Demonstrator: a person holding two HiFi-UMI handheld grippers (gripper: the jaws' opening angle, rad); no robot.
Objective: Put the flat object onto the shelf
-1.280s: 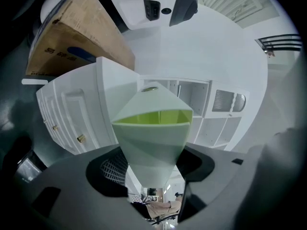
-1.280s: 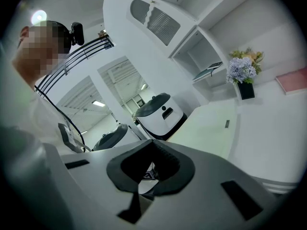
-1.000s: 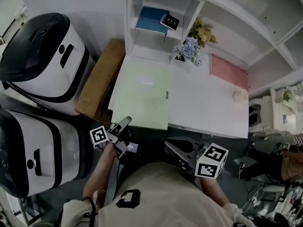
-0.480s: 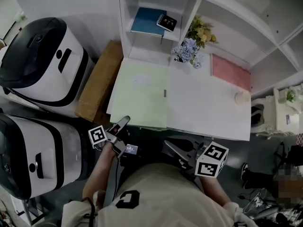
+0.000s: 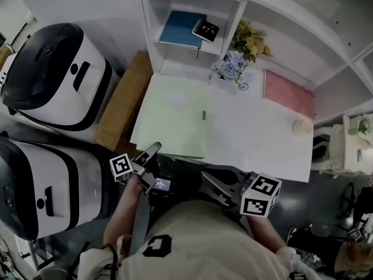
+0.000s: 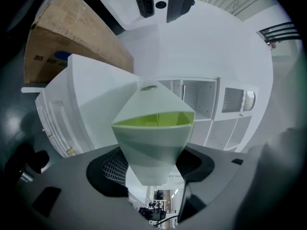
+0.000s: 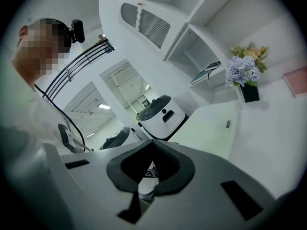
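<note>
A pale green flat object lies on the left half of the white table, its far edge near the foot of the white shelf. My left gripper is at the object's near edge, one finger lying over it. In the left gripper view the object fills the gap between the jaws and runs down into it, so the gripper looks shut on it. My right gripper hangs in front of the table edge with its fingers spread and empty; the right gripper view shows nothing between the jaws.
A blue notebook and a small black one lie in a shelf cubby. Flowers, a pink mat and a cup are on the table. A cardboard box and two white machines stand left.
The table and shelf have drawn nearer in the head view. The green object has kept its place at my left gripper, so it has slid slightly toward the shelf.
</note>
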